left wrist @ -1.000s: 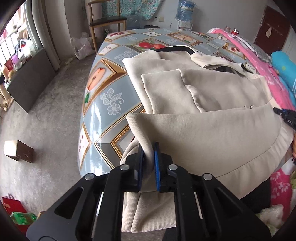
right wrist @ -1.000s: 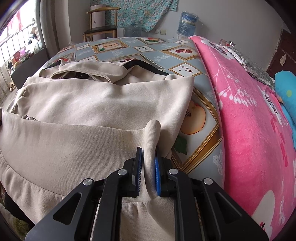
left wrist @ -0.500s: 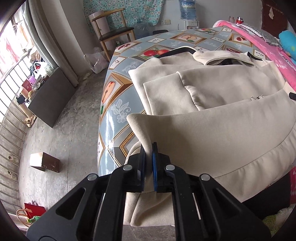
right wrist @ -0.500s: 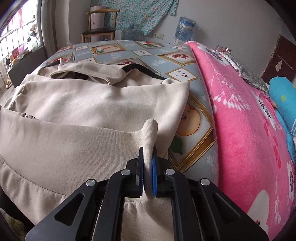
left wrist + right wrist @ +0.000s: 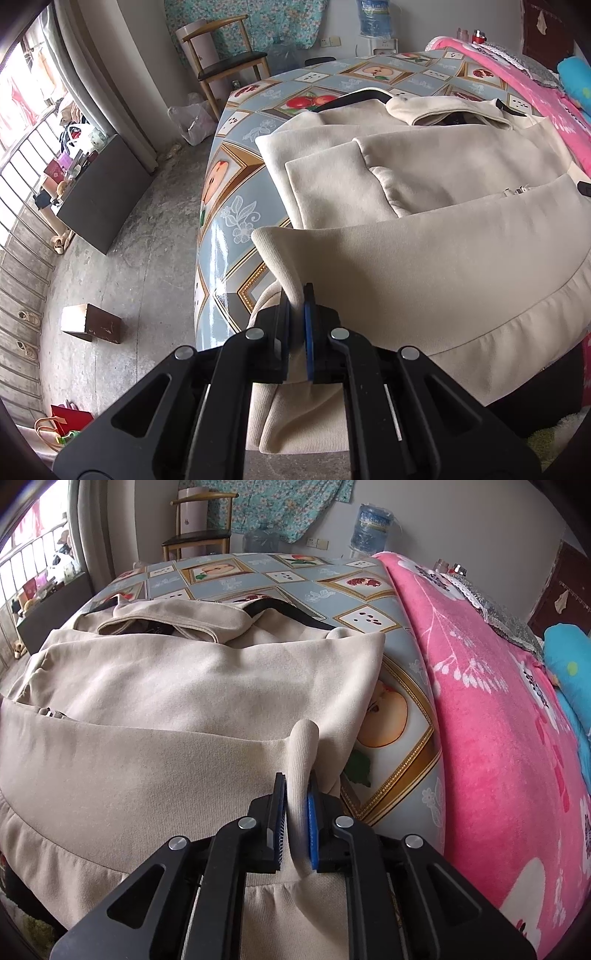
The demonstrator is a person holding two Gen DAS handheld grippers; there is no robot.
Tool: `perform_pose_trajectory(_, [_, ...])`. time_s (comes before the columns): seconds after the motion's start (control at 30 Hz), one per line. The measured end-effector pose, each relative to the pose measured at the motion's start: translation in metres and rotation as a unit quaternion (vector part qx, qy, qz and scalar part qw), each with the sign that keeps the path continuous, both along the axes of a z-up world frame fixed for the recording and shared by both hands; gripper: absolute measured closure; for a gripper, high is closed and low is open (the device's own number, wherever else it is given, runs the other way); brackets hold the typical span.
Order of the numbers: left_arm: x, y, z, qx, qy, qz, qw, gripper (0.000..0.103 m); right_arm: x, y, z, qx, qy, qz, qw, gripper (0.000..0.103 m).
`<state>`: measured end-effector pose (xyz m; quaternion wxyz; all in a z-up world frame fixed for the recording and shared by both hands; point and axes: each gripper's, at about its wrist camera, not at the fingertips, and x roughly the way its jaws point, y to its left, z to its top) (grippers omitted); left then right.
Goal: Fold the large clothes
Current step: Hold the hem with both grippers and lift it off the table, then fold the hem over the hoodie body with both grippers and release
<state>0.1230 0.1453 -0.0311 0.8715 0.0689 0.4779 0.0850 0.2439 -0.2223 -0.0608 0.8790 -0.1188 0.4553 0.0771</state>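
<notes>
1. Left gripper [image 5: 296, 317]: jaws nearly closed, pinching the hem corner of the cream jacket [image 5: 443, 266] at 6 o'clock, so that side of the hem can be carried up.
2. Jacket: spread on the patterned tablecloth [image 5: 236, 206], collar toward 12 o'clock, hem lifted over the near table edge, probably for a bottom-to-top fold.
3. Right gripper [image 5: 296, 805]: its jaws are opening slightly, with a ridge of hem still between them; the matching hold keeps the hem level.
4. Pink blanket [image 5: 498, 738]: at 3 o'clock, apart from the jacket.
</notes>
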Motion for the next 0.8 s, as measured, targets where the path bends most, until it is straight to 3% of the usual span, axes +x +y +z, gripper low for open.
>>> perform_pose_trajectory(0.23, [0.0, 0.0, -0.001, 0.001, -0.001, 0.0, 1.0, 0.097, 0.0, 0.002, 0.0, -0.008, -0.007, -0.001, 1.0, 0.092])
perform_pose_trajectory(0.37, [-0.011, 0.003, 0.007, -0.008, -0.029, 0.001, 0.9996, 0.097, -0.014, 0.005, 0.013, -0.022, -0.041, -0.008, 0.999, 0.097])
perform_pose_trajectory(0.63, [-0.062, 0.005, 0.067, -0.038, -0.111, -0.011, 0.993, 0.098, -0.067, -0.009, 0.085, 0.018, -0.142, -0.033, 0.989, 0.097])
perform_pose_trajectory(0.8, [-0.048, 0.01, 0.112, -0.046, -0.163, -0.031, 0.9851, 0.098, -0.048, -0.014, 0.12, 0.037, -0.184, -0.033, 0.982, 0.097])
